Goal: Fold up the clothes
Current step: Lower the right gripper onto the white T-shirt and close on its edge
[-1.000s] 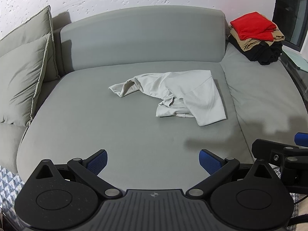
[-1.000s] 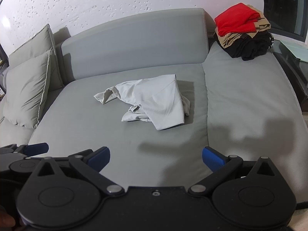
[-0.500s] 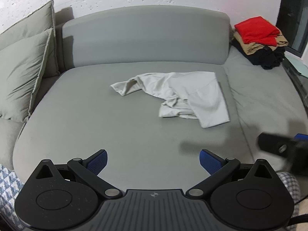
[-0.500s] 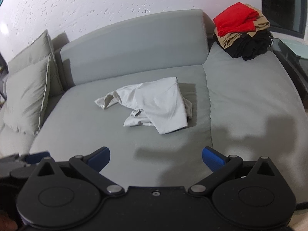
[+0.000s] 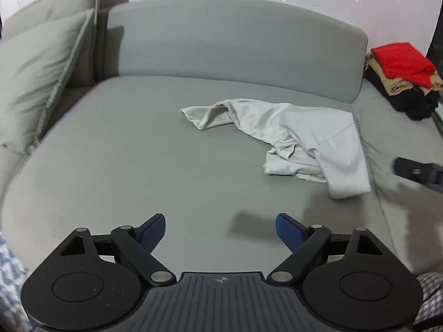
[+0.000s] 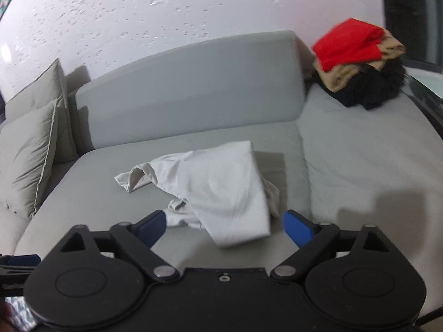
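Two hand-held grippers, both spread wide and empty: my right hand-held gripper (image 6: 224,221) is nearer the crumpled pale-grey cotton garment (image 6: 218,191) at 12 o'clock, long axis running 10-to-4; my left hand-held gripper (image 5: 220,228) sees it at 1 o'clock.

Right tool (image 6: 224,222) open, empty, blue fingertips (image 6: 297,228) spread. Crumpled white shirt (image 6: 218,191) lies just ahead on grey sofa (image 6: 360,166); clothes pile (image 6: 360,63) far right.

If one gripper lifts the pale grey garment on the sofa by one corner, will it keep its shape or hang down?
The pale grey garment would probably hang limp: it already lies crumpled, with soft folds and an open sleeve. It looks thin, so likely light. Pushed, it would probably bunch up on the sofa seat rather than slide as one piece.
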A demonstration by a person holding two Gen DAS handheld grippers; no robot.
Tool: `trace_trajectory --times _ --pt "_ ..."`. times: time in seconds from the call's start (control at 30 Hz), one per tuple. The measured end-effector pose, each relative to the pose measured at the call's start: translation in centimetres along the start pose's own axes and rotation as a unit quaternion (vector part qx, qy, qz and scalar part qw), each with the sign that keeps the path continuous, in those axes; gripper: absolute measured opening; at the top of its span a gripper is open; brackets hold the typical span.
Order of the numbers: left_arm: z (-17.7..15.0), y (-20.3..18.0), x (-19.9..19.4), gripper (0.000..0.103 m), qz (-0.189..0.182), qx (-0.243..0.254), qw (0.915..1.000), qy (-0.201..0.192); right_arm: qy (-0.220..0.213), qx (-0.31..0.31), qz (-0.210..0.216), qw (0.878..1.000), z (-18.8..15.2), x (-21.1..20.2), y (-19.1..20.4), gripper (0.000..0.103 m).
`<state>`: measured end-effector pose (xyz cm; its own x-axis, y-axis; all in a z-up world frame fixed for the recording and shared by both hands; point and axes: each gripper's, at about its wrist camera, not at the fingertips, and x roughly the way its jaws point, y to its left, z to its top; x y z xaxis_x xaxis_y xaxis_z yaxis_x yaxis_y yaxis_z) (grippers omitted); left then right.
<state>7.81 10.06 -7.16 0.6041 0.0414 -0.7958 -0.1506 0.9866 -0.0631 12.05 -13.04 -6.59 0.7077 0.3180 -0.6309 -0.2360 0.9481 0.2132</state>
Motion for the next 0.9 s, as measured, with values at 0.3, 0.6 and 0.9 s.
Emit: trace_trajectory --times 0.3,0.6,0.9 --pt "2.0 0.6 3.3 0.093 -0.013 -0.059 0.9981 -0.009 0.025 -0.089 0.025 0.995 1.6 7.6 3.6 0.071" --pt "1.6 0.3 5.0 0.094 0.029 -0.033 0.9986 0.029 0.053 -0.167 -0.015 0.984 1.1 14.0 5.8 0.072" --pt "1.3 -0.8 3.4 0.093 0.013 0.017 0.9997 -0.011 0.009 0.017 -0.05 0.999 10.6 12.4 -2.7 0.004"
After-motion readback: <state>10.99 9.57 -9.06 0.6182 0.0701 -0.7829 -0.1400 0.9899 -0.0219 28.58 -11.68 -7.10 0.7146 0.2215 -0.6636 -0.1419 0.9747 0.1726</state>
